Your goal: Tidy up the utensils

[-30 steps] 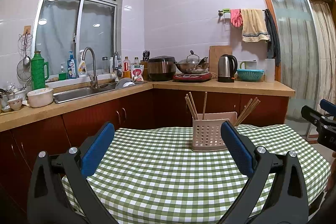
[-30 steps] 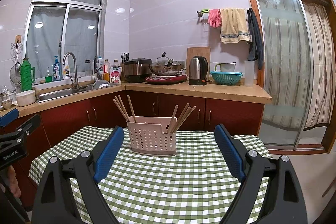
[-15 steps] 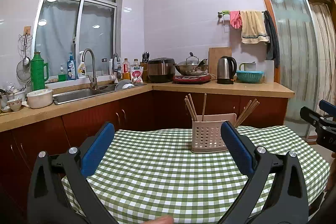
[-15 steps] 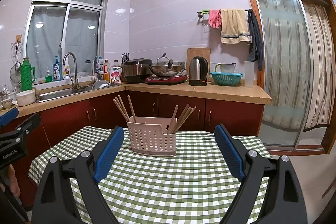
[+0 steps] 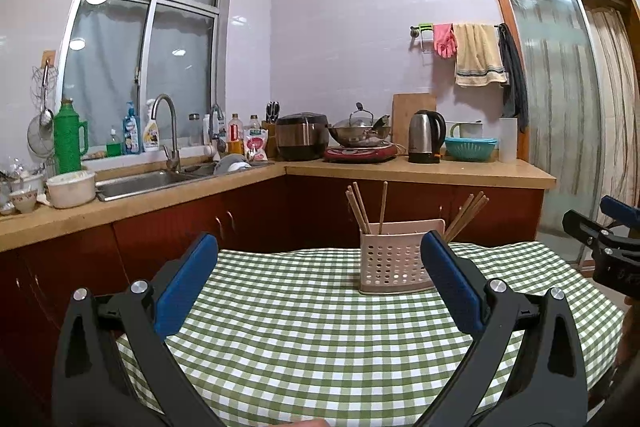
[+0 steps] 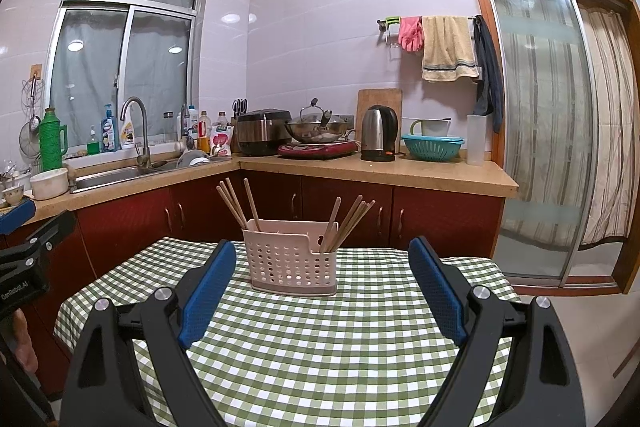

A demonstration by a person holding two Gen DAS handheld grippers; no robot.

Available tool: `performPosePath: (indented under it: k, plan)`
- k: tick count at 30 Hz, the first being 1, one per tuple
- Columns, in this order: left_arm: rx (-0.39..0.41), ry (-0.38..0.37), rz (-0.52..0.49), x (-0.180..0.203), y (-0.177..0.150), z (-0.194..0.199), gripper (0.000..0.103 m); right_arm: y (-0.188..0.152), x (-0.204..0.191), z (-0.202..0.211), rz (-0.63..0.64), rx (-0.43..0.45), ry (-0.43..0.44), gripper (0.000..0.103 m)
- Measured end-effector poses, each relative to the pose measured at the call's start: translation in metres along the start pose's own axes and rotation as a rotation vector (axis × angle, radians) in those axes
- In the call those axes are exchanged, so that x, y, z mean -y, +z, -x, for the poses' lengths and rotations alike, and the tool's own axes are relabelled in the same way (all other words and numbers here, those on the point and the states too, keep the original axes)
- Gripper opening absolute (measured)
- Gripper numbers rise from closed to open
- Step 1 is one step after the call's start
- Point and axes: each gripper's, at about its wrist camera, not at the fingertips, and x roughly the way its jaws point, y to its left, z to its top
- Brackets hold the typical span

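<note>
The desk, covered in a green and white checked cloth, fills the lower half of both views, with a kitchen counter running behind it along two walls; the left gripper hangs over the near edge of the desk with its blue pads spread wide and nothing between them; the right gripper hangs likewise over the near edge, its jaws standing wide apart and empty, and its tip also shows at the right border of the left wrist view; a pink perforated utensil holder stands upright near the far edge of the desk, about midway along it, well apart from both grippers; one bunch of wooden chopsticks leans left out of its left compartment; a second bunch of chopsticks leans right out of its right compartment.
</note>
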Motion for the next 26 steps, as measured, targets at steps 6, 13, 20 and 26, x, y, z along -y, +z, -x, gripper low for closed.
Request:
performPosePath:
  k: [6,13,20,26]
  plan:
    - [0.021,0.039,-0.02,0.002,-0.001,0.0,0.099,-0.002,0.0,-0.002,-0.001,-0.003,0.002,0.085]
    - [-0.005,-0.009,-0.01,0.001,-0.002,-0.005,0.099,-0.004,0.0,-0.005,0.001,-0.007,0.004,0.085]
    - [-0.042,0.003,0.004,-0.005,-0.009,-0.025,0.099,-0.012,0.002,-0.016,-0.002,-0.032,-0.001,0.085]
    - [-0.121,0.027,0.012,-0.014,-0.021,-0.059,0.099,-0.022,0.011,-0.037,-0.018,-0.075,-0.013,0.085]
